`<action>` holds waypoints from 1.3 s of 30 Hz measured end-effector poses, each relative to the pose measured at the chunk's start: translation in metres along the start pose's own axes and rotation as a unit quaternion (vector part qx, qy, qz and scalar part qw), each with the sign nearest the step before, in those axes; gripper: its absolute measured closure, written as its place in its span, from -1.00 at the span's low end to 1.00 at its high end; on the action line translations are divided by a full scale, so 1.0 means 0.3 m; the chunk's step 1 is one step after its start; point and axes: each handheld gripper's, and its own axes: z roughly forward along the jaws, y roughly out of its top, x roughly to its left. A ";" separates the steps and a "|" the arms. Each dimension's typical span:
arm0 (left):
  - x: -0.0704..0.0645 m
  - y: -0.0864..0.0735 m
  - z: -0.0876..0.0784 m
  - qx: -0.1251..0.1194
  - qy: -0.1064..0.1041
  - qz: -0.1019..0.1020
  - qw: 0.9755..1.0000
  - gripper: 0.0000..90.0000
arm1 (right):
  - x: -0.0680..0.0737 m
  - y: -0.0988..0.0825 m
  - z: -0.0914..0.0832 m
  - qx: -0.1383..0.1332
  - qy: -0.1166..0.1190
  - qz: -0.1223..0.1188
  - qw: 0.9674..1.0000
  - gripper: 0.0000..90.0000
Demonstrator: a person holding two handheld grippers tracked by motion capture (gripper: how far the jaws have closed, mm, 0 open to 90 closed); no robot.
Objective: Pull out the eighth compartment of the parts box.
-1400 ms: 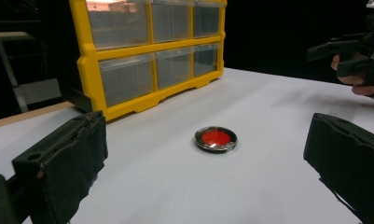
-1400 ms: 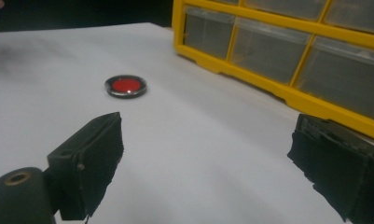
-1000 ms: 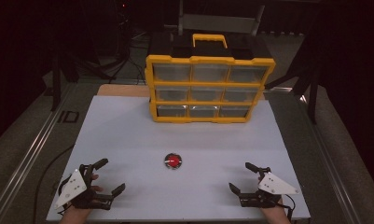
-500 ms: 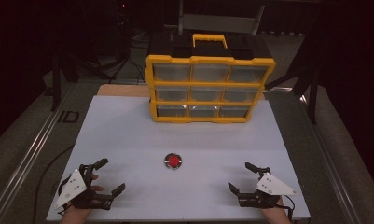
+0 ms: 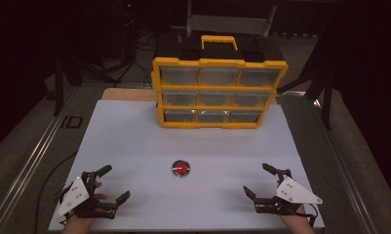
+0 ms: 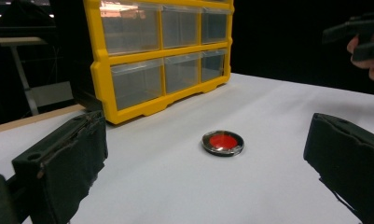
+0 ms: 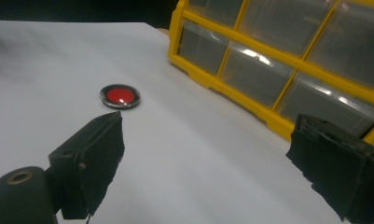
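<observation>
Both grippers, left (image 5: 110,184) and right (image 5: 260,180), wide open and empty, red disc (image 5: 182,168) between them.

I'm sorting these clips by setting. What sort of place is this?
Probably a lab or recording studio, not a home: a white table against dark surroundings, stand legs behind it, and just a yellow drawer box and a small red disc laid out.

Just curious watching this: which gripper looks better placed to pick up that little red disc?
Probably the left gripper, narrowly: the red disc lies slightly nearer it than the right gripper. In the left gripper view the disc sits between its open jaws.
</observation>
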 end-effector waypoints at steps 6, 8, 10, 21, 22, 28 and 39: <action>-0.001 0.002 0.001 0.000 -0.002 0.000 1.000 -0.99 | -0.023 0.074 -0.006 -0.012 -0.007 -0.018 1.000 -0.78; -0.001 0.002 0.001 0.000 -0.002 0.000 1.000 -0.99 | -0.037 0.108 -0.002 -0.021 -0.010 -0.028 0.999 -0.78; -0.002 0.003 0.000 -0.002 -0.002 0.000 1.000 -0.99 | -0.041 0.118 -0.001 -0.023 -0.008 -0.029 0.999 -0.78; -0.002 0.005 -0.001 -0.001 -0.003 0.001 1.000 -0.99 | -0.079 0.213 0.050 -0.028 -0.006 -0.066 0.997 -0.76; -0.002 0.005 -0.001 -0.001 -0.003 0.002 1.000 -0.99 | -0.081 0.221 0.055 -0.028 -0.007 -0.070 0.997 -0.76; -0.004 0.007 -0.001 -0.003 -0.004 0.002 1.000 -0.99 | -0.096 0.264 0.100 -0.027 -0.006 -0.088 0.996 -0.76; -0.006 0.008 -0.001 -0.003 -0.003 0.003 1.000 -0.99 | -0.105 0.329 0.180 -0.029 0.006 -0.112 0.993 -0.76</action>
